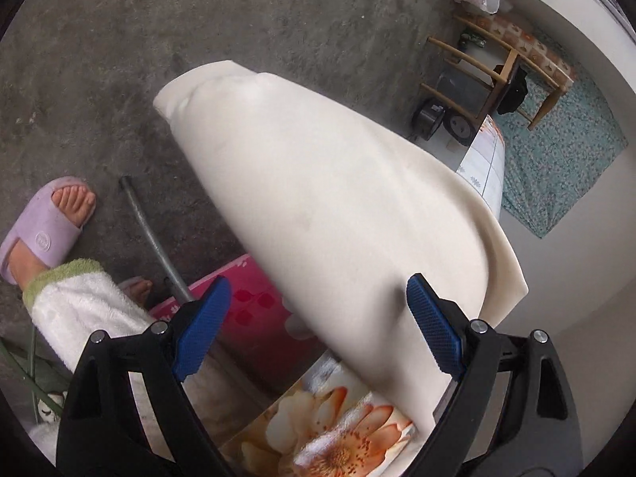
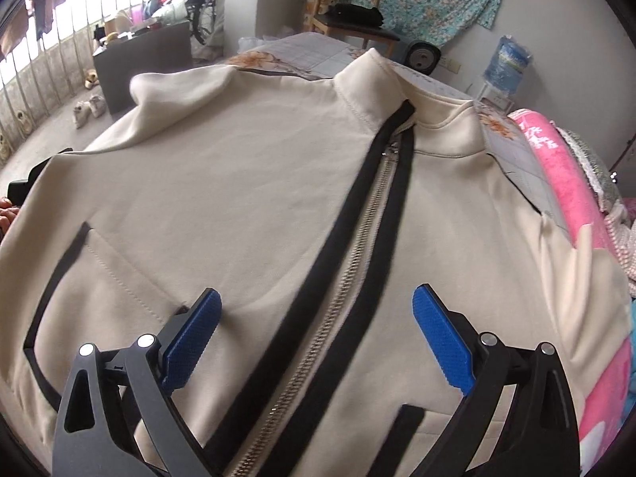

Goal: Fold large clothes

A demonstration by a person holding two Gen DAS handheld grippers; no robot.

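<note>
A cream zip-up jacket (image 2: 246, 206) lies front up on the bed, its collar at the far end. A metal zipper (image 2: 349, 262) edged in black runs down its middle. My right gripper (image 2: 317, 292) hovers open above the lower front, its fingers on either side of the zipper and nothing between the pads. In the left wrist view a cream sleeve (image 1: 318, 183) of the jacket hangs over the bed's edge toward the floor. My left gripper (image 1: 318, 280) stands wide open close to this sleeve, with the cloth showing between its blue pads (image 1: 435, 326) but not pinched.
A person's foot in a lilac slipper (image 1: 47, 226) and a fluffy white trouser leg (image 1: 91, 310) stand beside the bed on the concrete floor (image 1: 198, 20). A metal bed leg (image 1: 153, 234), a pink blanket (image 2: 564, 194), a flower-print sheet (image 1: 338, 433) and a wooden chair (image 1: 497, 67) are nearby.
</note>
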